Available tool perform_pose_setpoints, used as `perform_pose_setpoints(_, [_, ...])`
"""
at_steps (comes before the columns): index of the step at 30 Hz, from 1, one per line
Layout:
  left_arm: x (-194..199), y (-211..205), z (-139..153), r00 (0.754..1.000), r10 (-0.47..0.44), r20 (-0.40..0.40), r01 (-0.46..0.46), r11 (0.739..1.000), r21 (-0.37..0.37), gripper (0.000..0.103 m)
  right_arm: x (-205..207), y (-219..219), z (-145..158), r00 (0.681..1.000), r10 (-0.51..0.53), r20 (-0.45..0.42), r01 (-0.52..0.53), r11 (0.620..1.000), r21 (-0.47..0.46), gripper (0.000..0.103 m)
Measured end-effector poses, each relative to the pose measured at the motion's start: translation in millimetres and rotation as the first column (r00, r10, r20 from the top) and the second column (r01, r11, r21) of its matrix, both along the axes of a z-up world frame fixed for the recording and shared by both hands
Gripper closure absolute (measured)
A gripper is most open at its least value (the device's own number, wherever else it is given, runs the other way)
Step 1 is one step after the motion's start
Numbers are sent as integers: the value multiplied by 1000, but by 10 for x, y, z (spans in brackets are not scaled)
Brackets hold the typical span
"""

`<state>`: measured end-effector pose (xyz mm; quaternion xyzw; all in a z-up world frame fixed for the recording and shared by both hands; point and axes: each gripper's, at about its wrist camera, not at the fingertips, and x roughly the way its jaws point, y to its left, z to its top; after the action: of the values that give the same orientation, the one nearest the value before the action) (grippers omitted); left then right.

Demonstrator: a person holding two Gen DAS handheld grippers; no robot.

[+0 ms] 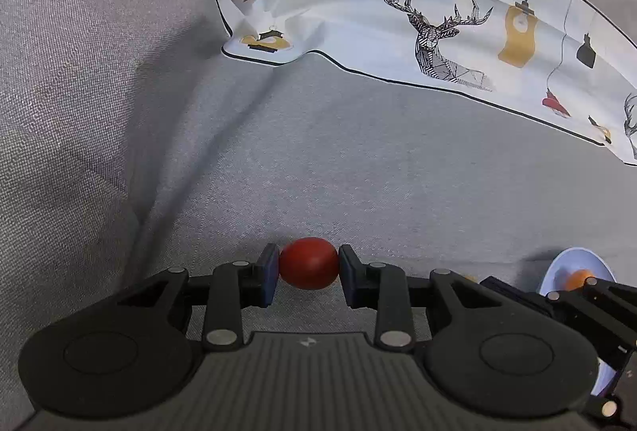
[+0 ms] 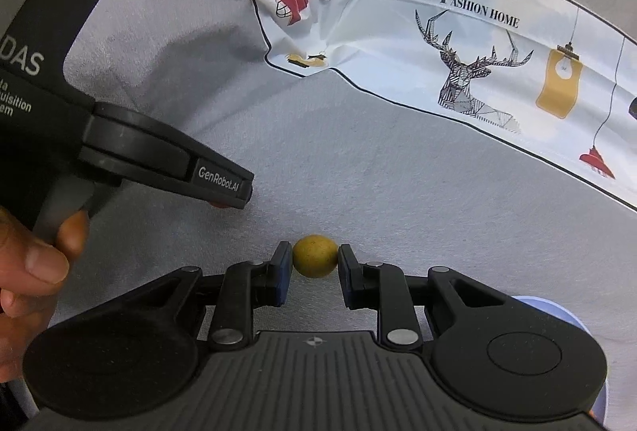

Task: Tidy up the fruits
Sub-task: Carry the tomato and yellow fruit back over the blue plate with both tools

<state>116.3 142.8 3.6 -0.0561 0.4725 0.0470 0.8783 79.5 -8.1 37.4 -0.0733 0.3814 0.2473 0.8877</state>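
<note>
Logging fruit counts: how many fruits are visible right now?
3. A red fruit in the left hand-held gripper, a yellow-brown one in the right, an orange one on the pale plate. More may be hidden.

My right hand-held gripper point(image 2: 314, 267) has a small round yellow-brown fruit point(image 2: 315, 261) between its blue pads point(image 2: 283, 271), both touching it, above the grey cloth point(image 2: 398, 200). My left hand-held gripper point(image 2: 223, 188) reaches in from the left. A white printed cloth point(image 2: 398, 32) lies beyond.
</note>
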Motion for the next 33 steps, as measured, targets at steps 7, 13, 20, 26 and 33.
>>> perform_pose_setpoints(7, [-30,-19,49,1000,3,23,-3,1000,0,68,-18,-88,68,1000,-12,24,11,1000,13,77])
perform_pose_setpoints(13, [-62,-73,136,997,-9,75,9,1000,0,68,-50,-210,162,998,-19,56,18,1000,24,77])
perform_pose_setpoints(20, [-104,-184,247,991,-22,134,24,1000,-10,68,-100,-456,276,994,-50,92,45,998,53,77])
perform_pose_setpoints(26, [-250,-336,402,980,-56,192,62,998,-25,68,-190,-804,451,984,-120,129,106,988,116,77])
perform_pose_setpoints(33, [-480,-501,569,964,-97,248,111,993,-45,68,-439,-1423,682,953,-266,148,234,950,204,77])
